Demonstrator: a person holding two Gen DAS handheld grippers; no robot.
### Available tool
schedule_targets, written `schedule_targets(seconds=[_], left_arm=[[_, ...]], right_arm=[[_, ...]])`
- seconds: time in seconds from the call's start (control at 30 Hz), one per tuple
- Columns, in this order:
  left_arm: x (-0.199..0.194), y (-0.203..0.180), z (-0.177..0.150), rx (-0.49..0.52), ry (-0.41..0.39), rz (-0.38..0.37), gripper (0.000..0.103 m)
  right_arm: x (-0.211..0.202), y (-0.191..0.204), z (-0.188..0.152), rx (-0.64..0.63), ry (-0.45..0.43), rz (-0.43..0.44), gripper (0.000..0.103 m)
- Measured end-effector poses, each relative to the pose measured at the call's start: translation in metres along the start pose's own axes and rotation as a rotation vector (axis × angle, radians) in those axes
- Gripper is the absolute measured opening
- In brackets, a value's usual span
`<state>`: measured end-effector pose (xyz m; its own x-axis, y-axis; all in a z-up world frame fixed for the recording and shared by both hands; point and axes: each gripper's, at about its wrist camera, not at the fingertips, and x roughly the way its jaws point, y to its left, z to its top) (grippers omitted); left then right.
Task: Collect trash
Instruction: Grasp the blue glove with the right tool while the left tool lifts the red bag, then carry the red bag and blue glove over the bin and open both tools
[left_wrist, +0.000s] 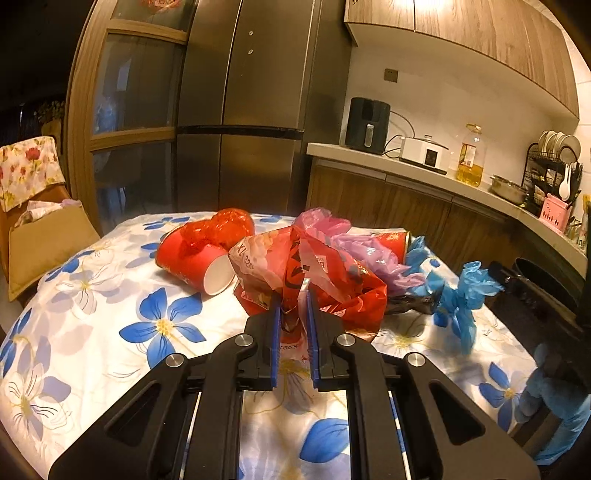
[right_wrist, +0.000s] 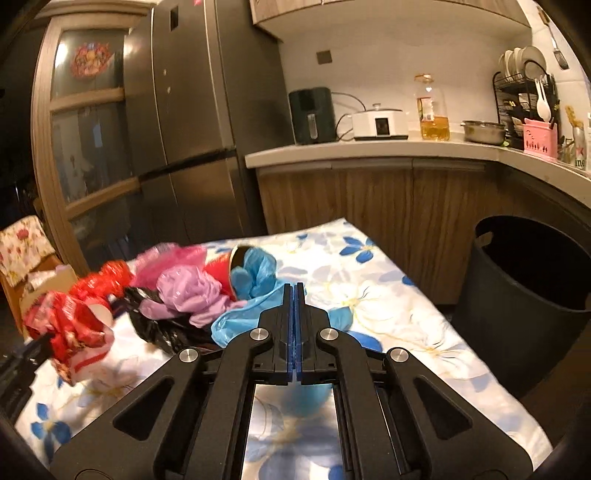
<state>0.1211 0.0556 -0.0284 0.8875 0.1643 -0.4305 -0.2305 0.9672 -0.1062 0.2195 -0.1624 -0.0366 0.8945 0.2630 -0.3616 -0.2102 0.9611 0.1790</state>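
Trash lies heaped on the far middle of the flower-print cloth (left_wrist: 92, 314) that covers the worktop. My left claw (left_wrist: 291, 302) is closed on a crumpled red plastic bag (left_wrist: 332, 280); a fold of it is pinched between the blue pads (left_wrist: 275, 343), which stand slightly apart around the plastic. Left of that bag a red paper cup (left_wrist: 192, 266) lies on its side, its white mouth facing near and right, with crinkled red cellophane (left_wrist: 225, 225) on top of it. Behind the bag I see a pink film bag (left_wrist: 317, 221) and a lilac one (left_wrist: 369, 254), then a second red cup (left_wrist: 395, 242) on its side, stuffed with blue plastic.

My right claw (right_wrist: 294, 295) is clamped on a light-blue plastic glove or bag (right_wrist: 236, 325); I can't tell which. Its pads (right_wrist: 291, 332) meet with almost no gap, and the blue film shows on both sides of them and under the claw. In the left wrist view the same blue piece (left_wrist: 461, 299) hangs from the right claw's tip at the right edge of the pile. A black plastic bag (right_wrist: 162, 328) lies just left of it, touching the lilac one.

Right of the worktop, on the floor, stands a dark bin (right_wrist: 532, 291), open at the top. Far behind are a steel fridge (left_wrist: 251, 110) and a kitchen counter (right_wrist: 369, 151) with an oil bottle (right_wrist: 432, 110).
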Motion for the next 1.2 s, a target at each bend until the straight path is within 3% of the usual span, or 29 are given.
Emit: schedule_targets(seconds=[0.63, 1.2], left_arm=[[-0.03, -0.052, 0.005, 0.066, -0.038, -0.089, 0.012], [-0.022, -0.15, 0.025, 0.17, -0.068, -0.276, 0.012]], right_arm=[[-0.085, -0.026, 0.016, -0.017, -0.079, 0.008, 0.001], [-0.117, -0.106, 0.053, 0.054, -0.191, -0.154, 0.001]])
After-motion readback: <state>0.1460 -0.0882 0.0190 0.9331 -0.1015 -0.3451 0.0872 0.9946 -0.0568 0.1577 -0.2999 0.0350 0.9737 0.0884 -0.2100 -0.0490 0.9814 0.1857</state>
